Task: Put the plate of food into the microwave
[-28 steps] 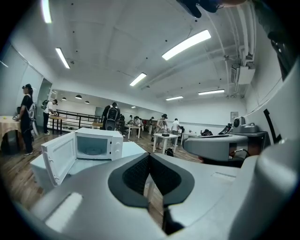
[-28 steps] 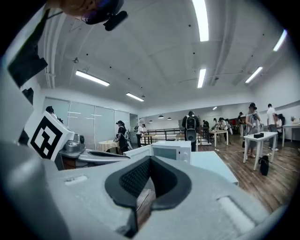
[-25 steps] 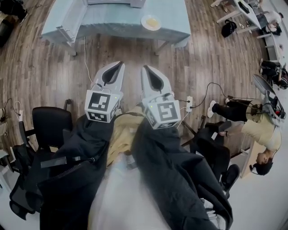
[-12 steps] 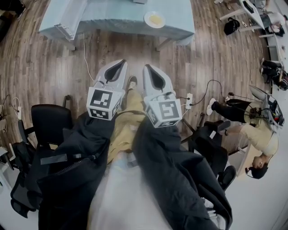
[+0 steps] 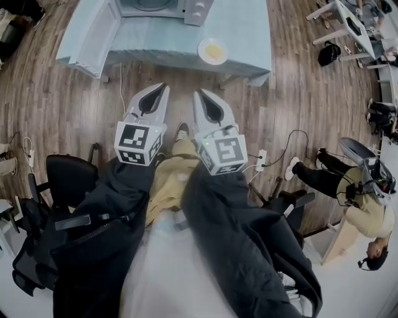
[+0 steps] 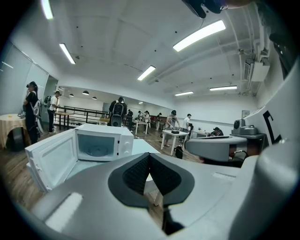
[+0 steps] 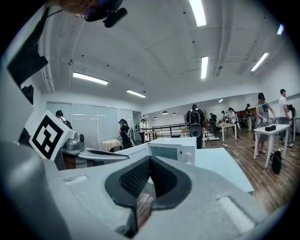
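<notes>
left tongs [image 5: 161, 91]: pads shut together, nothing held | right tongs [image 5: 199, 95]: pads shut together, nothing held | pose: both held side by side above the wood floor [image 5: 68, 112], tips aimed at the table [image 5: 249, 31], short of its edge | plate of food [image 5: 212, 50]: set by the table's near edge, well apart from both tongs | microwave [image 5: 166, 7]: placed behind the plate, door [image 5: 93, 34] swung open

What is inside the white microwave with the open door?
Only a round glass turntable shows inside the white microwave, no food. Part of its inside is hidden from this angle. The white plate of yellow food sits outside on the light-blue table.
</notes>
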Motion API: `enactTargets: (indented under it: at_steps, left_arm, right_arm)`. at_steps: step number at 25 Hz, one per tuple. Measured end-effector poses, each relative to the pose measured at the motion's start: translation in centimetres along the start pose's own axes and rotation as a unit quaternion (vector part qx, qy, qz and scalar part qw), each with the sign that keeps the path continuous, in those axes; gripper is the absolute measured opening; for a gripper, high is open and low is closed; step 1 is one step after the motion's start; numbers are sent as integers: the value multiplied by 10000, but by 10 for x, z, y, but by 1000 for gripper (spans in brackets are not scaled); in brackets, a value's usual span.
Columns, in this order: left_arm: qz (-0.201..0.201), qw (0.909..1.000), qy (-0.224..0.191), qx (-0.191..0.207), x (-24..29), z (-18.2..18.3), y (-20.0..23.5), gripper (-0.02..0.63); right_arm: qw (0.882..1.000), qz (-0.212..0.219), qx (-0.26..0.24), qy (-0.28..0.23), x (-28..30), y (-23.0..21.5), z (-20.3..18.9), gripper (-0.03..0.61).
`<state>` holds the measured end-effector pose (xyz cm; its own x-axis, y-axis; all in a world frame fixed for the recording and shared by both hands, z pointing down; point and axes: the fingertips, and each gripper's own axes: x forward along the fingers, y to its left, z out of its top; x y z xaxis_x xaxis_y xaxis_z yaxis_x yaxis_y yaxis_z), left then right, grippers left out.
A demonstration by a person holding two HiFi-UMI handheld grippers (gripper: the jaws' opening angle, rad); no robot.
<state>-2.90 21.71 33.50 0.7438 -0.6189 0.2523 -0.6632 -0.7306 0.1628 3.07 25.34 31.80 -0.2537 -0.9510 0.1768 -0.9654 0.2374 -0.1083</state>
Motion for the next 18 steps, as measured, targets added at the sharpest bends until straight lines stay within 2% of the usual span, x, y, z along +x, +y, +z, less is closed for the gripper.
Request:
enactTargets:
  at_steps: [7, 18]
  left_arm:
    - [125, 9998, 153, -52, 57, 10, 4, -5]
    - [333, 9986, 366, -177, 89, 8, 17, -4]
  right_arm:
    - [9995, 205, 171, 153, 30, -50, -1, -3]
    - [9971, 521, 325, 447, 59, -74, -16, -3]
